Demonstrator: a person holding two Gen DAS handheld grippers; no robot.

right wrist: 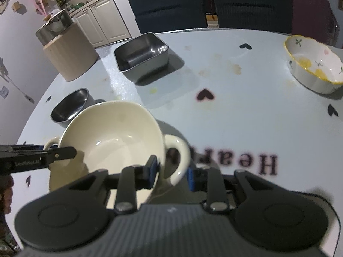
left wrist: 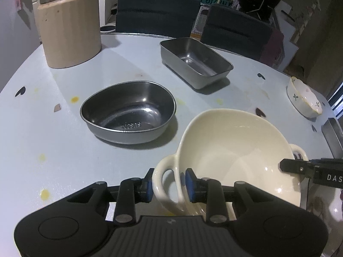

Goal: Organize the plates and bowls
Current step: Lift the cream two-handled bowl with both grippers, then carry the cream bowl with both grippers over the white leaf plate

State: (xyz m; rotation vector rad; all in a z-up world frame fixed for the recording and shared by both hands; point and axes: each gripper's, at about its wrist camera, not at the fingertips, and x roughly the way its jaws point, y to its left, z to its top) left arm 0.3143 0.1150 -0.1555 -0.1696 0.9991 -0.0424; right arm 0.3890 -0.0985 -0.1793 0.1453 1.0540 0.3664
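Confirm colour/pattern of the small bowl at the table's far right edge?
Small bowl: white, yellow scalloped rim, green sprigs, yellow residue inside; clearest in right wrist view.
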